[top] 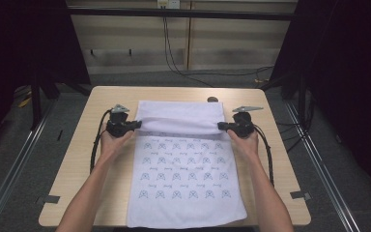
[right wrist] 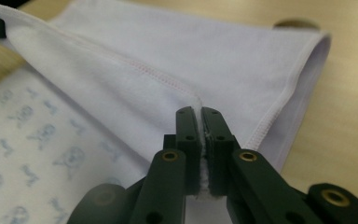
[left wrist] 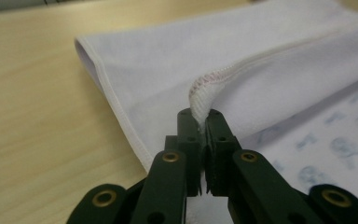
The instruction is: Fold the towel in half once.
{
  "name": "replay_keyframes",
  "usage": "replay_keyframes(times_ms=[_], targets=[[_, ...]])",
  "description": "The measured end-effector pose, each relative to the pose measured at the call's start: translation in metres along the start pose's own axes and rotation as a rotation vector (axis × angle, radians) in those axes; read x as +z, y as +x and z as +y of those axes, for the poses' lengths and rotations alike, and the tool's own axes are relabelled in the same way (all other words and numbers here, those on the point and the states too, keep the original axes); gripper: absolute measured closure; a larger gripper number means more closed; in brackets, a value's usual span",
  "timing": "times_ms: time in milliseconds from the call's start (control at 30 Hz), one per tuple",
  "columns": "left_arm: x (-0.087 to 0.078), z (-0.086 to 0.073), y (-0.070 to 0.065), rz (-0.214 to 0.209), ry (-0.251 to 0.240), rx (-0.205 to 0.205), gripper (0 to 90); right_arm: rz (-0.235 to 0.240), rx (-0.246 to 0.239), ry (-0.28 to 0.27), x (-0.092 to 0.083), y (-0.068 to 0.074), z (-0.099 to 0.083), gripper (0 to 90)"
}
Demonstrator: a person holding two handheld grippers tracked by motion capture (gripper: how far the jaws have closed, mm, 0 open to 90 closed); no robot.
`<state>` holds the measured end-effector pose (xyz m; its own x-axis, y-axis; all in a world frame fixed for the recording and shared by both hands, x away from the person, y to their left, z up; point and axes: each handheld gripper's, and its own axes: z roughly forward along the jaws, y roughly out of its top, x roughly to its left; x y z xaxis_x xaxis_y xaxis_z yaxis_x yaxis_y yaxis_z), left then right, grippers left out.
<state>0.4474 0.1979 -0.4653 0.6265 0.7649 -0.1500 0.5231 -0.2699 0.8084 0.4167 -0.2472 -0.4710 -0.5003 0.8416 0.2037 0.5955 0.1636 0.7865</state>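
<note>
A white cloth (top: 183,183) with a pattern of small blue motifs lies spread over the middle of the wooden table (top: 72,164), reaching from the lower edge of the high view up toward its centre. Its far portion is doubled back toward the person, so the plain underside shows as an unprinted band across the upper centre of the frame. The left gripper (top: 134,125) and the right gripper (top: 222,126) each hold one end of that band's leading hem, at the left and right sides of the cloth. Holding both ends at once keeps the hem taut and level, which looks like a way to carry the fold evenly without letting it skew.

In the left gripper view, the jaws are pressed together on a bunched bit of stitched hem (left wrist: 200,95), which rises just above the jaw tips at the centre of the frame; the folded layer stretches away to the upper right. In the right gripper view, the jaws likewise pinch the hem (right wrist: 199,105) at frame centre, with the printed face at lower left and the fold's rounded side edge at right.
</note>
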Motion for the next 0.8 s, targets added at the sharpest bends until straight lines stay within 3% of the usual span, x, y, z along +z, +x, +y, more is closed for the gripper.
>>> replay_keyframes(times_ms=[33,67,100,200,300,400,567,633,667,733,800], targets=[[0.000,0.000,0.000,0.000,0.000,0.000,86.9,0.000,0.000,0.000,0.000,0.000,0.000,86.7],[-0.009,0.005,-0.001,-0.011,-0.029,-0.003,86.8,0.019,-0.006,-0.043,-0.011,0.001,0.010,86.7],[-0.018,0.010,-0.004,-0.025,-0.060,0.002,86.8,0.019,-0.006,-0.043,-0.011,0.001,0.010,86.7],[-0.041,0.028,-0.018,-0.006,-0.089,0.044,86.7,0.027,-0.042,-0.096,-0.031,0.005,0.027,86.4],[-0.064,0.044,-0.035,-0.035,-0.104,0.089,86.6,0.026,-0.069,-0.130,-0.051,0.010,0.041,86.4],[-0.089,0.051,-0.042,-0.086,-0.154,0.090,86.6,0.061,-0.081,-0.167,-0.074,0.013,0.047,86.5],[-0.114,0.046,-0.060,-0.162,-0.173,0.080,86.7,0.099,-0.116,-0.160,-0.110,0.026,0.042,86.5],[-0.122,0.041,-0.074,-0.160,-0.167,0.117,86.7,0.098,-0.135,-0.157,-0.124,0.034,0.038,86.5],[-0.127,0.038,-0.078,-0.196,-0.178,0.110,86.7,0.106,-0.140,-0.157,-0.128,0.035,0.037,86.5],[-0.137,0.035,-0.081,-0.197,-0.189,0.114,86.8,0.108,-0.144,-0.162,-0.142,0.039,0.035,86.5],[-0.148,0.032,-0.080,-0.239,-0.216,0.077,86.8,0.144,-0.146,-0.186,-0.155,0.043,0.033,86.5]])
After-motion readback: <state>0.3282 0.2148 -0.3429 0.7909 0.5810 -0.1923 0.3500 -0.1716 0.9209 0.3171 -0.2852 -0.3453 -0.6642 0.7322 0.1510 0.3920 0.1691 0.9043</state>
